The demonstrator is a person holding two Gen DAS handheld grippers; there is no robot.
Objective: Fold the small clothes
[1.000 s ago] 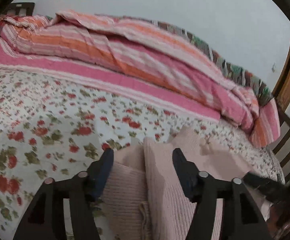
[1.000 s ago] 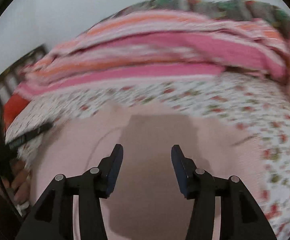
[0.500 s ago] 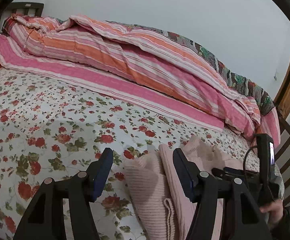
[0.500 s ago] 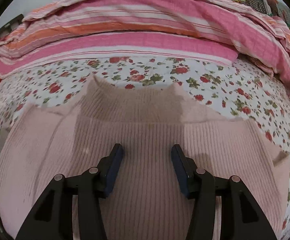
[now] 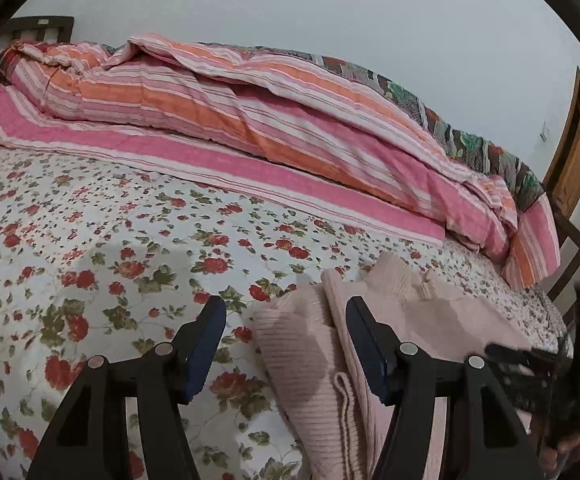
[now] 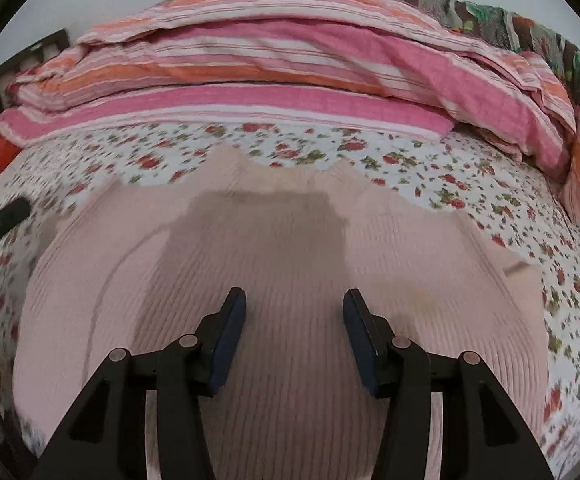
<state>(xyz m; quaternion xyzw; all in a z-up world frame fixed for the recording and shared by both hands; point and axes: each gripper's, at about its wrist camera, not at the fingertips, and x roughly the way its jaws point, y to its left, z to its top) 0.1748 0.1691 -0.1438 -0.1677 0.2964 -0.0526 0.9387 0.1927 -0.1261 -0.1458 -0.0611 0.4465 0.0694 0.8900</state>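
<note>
Over the pink sweater (image 6: pixel 290 240), right gripper (image 6: pixel 294 312) angled down, jaws apart

Pale pink ribbed-knit sweater (image 6: pixel 290 280): soft, matt cloth. White floral-print bedsheet (image 5: pixel 89 240): matt, quilted cotton. Far pink-and-orange striped quilt (image 5: pixel 249 120): matt, puckered fabric. Far-right brown wooden door (image 5: pixel 578 140): smooth finish.

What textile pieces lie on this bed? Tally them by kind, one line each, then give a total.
Pink ribbed sweater: 1
Pink and orange striped quilt: 1
Patchwork blanket behind the quilt: 1
Floral bedsheet: 1
Total: 4
</note>
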